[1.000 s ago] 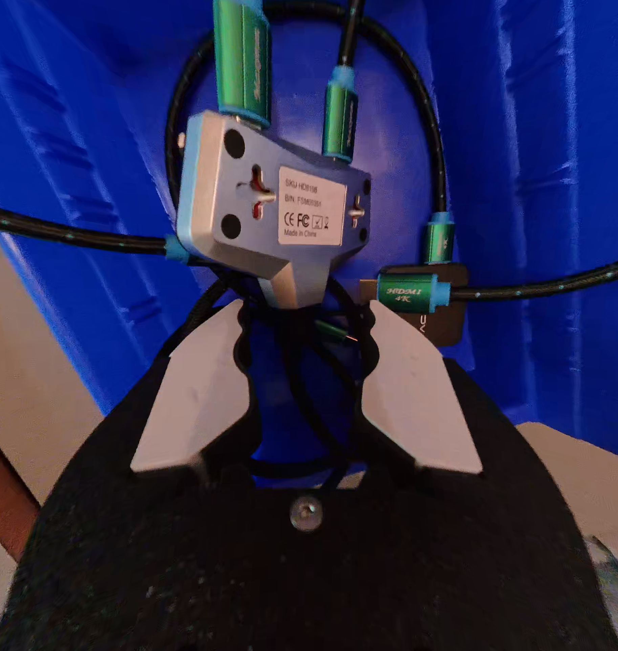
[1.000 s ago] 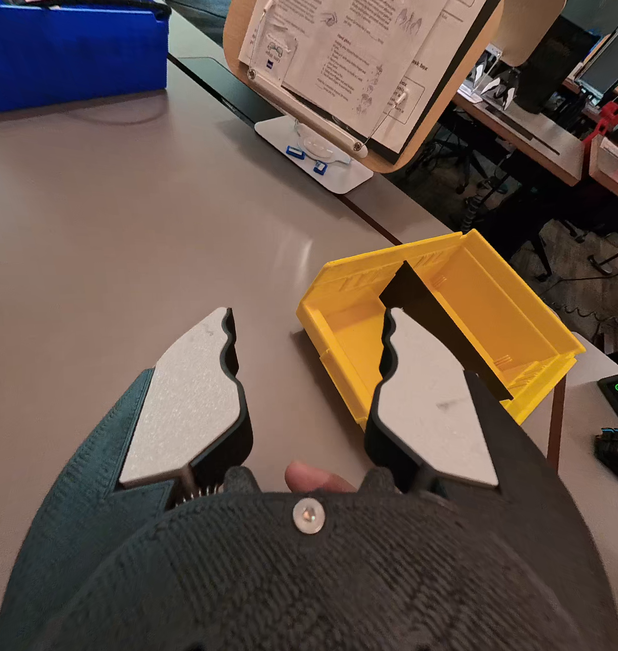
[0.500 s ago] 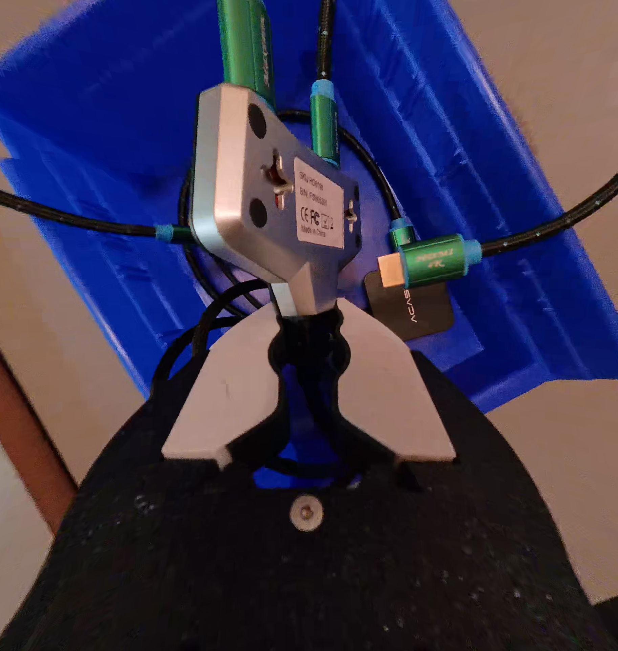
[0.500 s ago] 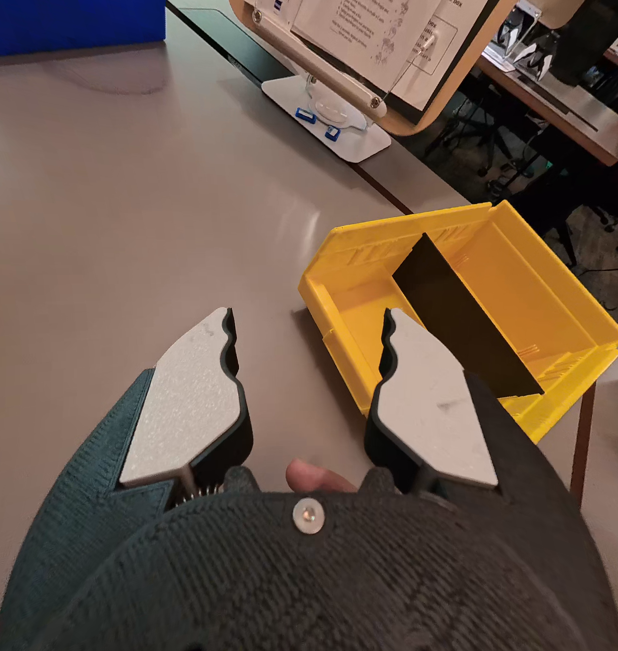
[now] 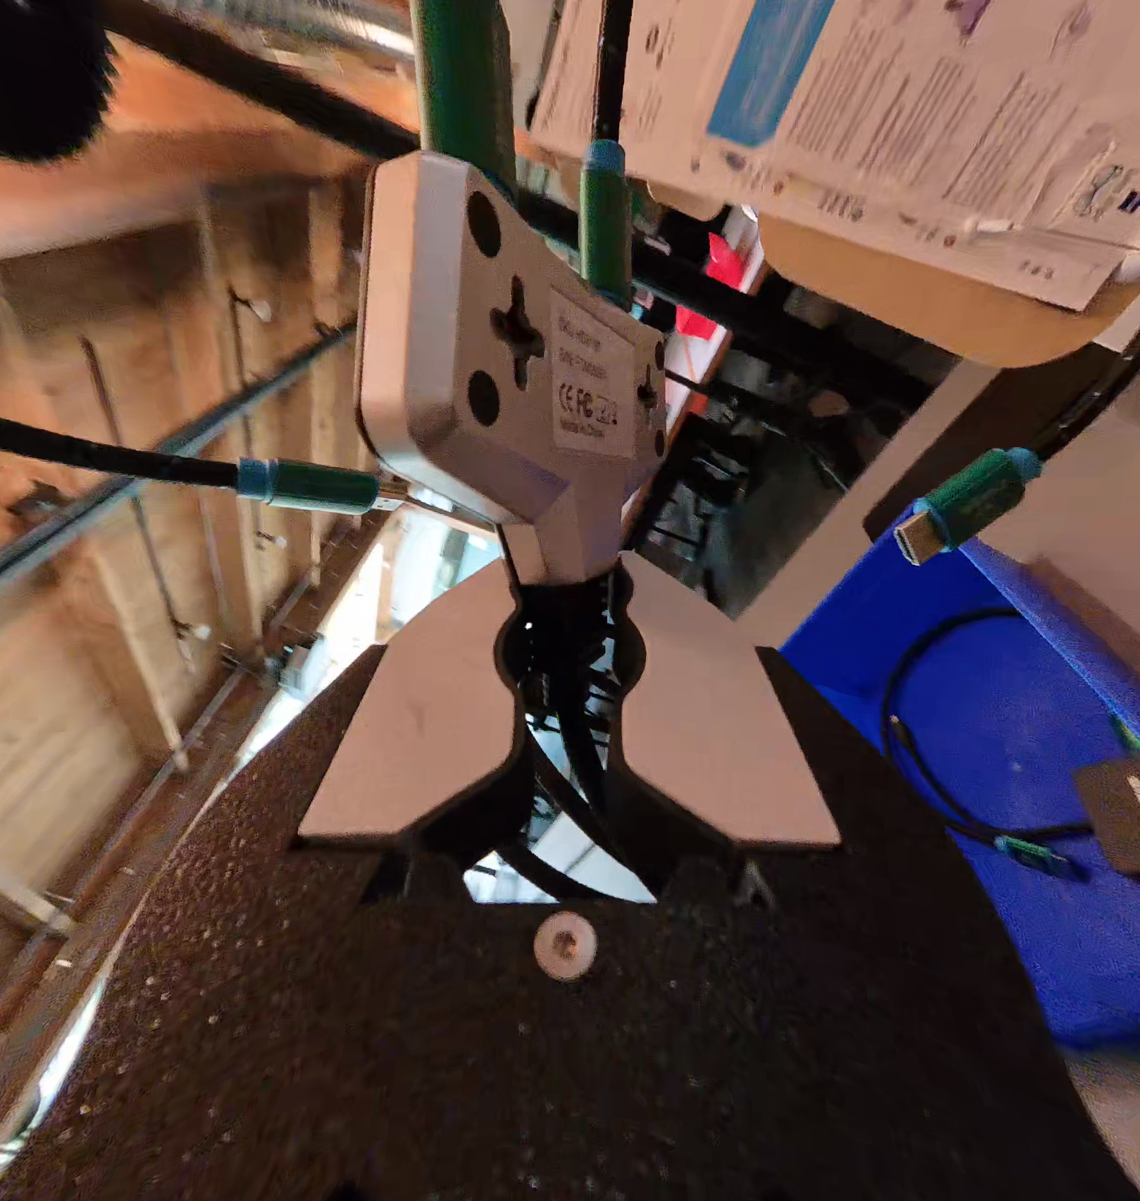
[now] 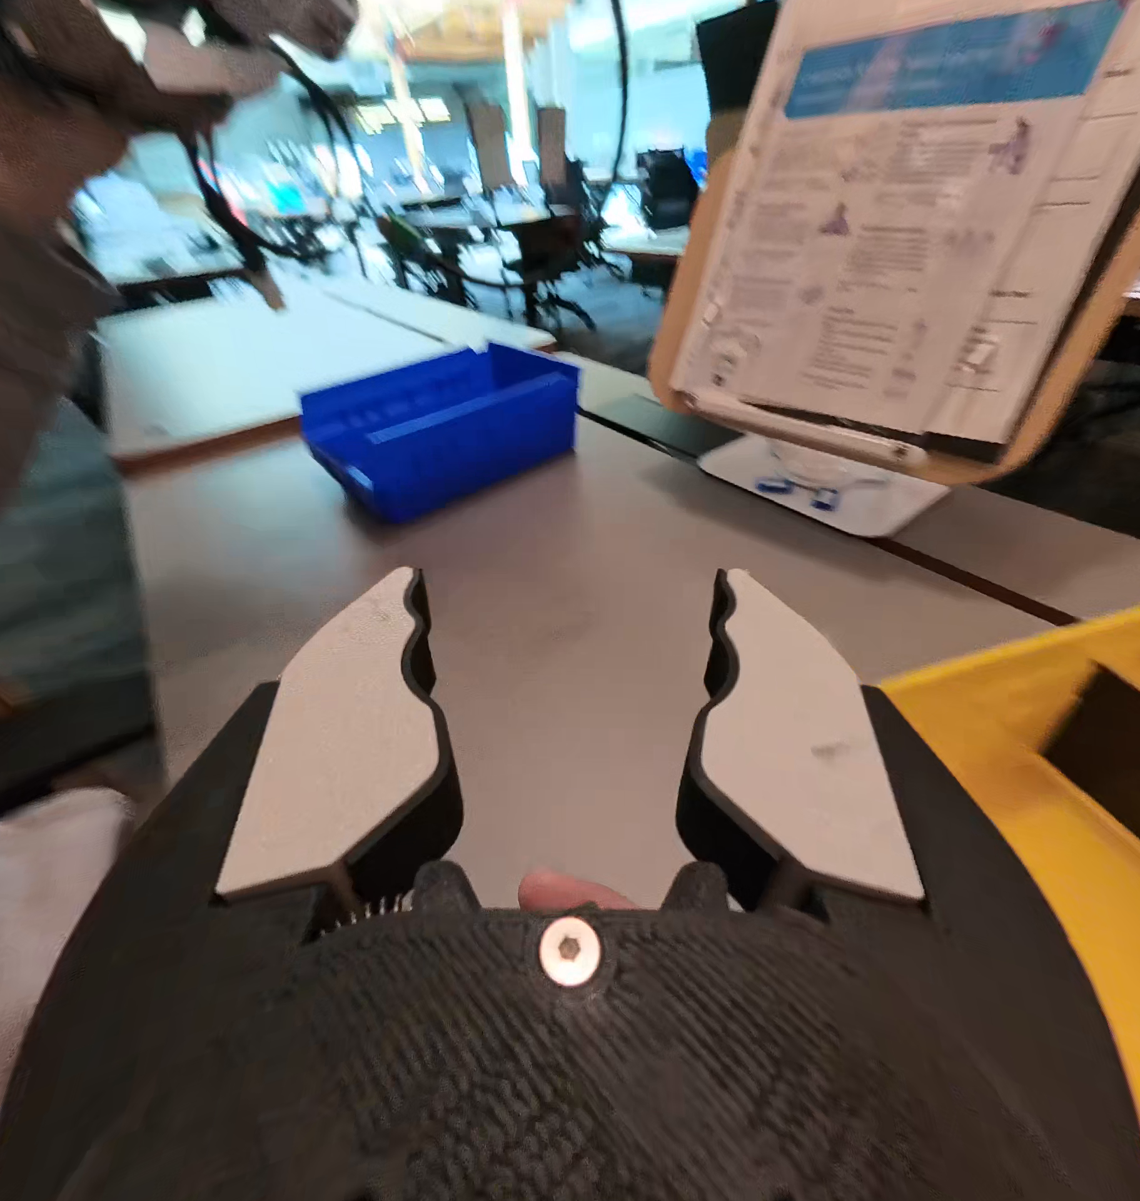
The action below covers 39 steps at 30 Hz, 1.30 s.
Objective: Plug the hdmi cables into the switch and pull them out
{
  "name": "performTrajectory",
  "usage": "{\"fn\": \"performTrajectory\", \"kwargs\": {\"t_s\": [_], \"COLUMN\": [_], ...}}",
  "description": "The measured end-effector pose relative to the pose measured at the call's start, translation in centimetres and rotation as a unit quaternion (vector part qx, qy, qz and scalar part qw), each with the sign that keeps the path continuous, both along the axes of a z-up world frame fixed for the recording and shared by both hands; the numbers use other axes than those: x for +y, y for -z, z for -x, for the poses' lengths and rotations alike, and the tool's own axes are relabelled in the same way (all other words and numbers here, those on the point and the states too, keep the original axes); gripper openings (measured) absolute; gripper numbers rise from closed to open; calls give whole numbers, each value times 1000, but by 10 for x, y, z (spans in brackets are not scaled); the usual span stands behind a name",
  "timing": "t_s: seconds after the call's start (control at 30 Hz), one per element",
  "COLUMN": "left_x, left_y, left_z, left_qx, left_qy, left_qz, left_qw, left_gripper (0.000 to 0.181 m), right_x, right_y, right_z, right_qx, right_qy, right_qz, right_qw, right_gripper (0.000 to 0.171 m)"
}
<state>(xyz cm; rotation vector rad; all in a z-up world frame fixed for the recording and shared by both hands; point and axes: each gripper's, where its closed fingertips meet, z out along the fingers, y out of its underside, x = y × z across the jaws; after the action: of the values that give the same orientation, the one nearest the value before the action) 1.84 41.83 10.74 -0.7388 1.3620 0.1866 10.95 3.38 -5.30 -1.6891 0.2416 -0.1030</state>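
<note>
- The left gripper (image 5: 570, 578) is clamped on the narrow end of the grey switch (image 5: 489, 364) and holds it up in the air, bottom side toward the camera.
- Three green plugs seem to sit in the switch: two at its far edge and one (image 5: 314, 486) at its left side. How deep they sit I cannot tell.
- A fourth plug (image 5: 963, 503) hangs free on its cable, to the right of the switch and above the blue bin (image 5: 983, 812).
- In the bin lies a small black box (image 5: 1132, 815) with a thin cable.
- The right gripper (image 6: 570, 640) has its fingers wide apart and holds nothing; it hovers over the table (image 6: 554, 585), between the blue bin at the far side and the yellow bin (image 6: 983, 747) at the right edge.
- My judgement: the step is to bring the switch to the middle of the table so the right gripper can work on the plugs.
- To do it well, keep the clamp firm and move slowly, because the hanging cables pull on the switch.
- Take each plug by its green body, not by the cable, and pull straight along the port.
</note>
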Motion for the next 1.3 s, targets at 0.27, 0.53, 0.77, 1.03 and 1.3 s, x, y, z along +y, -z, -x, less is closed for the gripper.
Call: {"fn": "performTrajectory", "kwargs": {"t_s": [0.27, 0.53, 0.77, 1.03, 1.3], "left_x": [-165, -184, -178, -196, -238], "left_y": [42, 91, 116, 152, 145], "left_z": [-21, -23, -25, -33, -23], "left_qx": [-22, -9, 18, 46, -34], "left_qy": [114, 137, 137, 168, 219], "left_qz": [-258, -292, -302, -349, -429], "left_qw": [959, 946, 943, 921, 876], "left_gripper": [20, 14, 14, 14, 14], "right_x": [61, 33, 14, 50, 102], "right_y": [-17, 18, 1, -48, 4], "right_z": [70, 45, 1, 40, 69], "right_qx": [291, 320, 146, -159, 146], "right_qy": [-194, -197, -48, -70, -403], "right_qz": [-168, -104, -56, 64, 179], "right_qw": [922, 921, 987, 983, 886], "right_gripper": [81, 71, 76, 95, 78]}}
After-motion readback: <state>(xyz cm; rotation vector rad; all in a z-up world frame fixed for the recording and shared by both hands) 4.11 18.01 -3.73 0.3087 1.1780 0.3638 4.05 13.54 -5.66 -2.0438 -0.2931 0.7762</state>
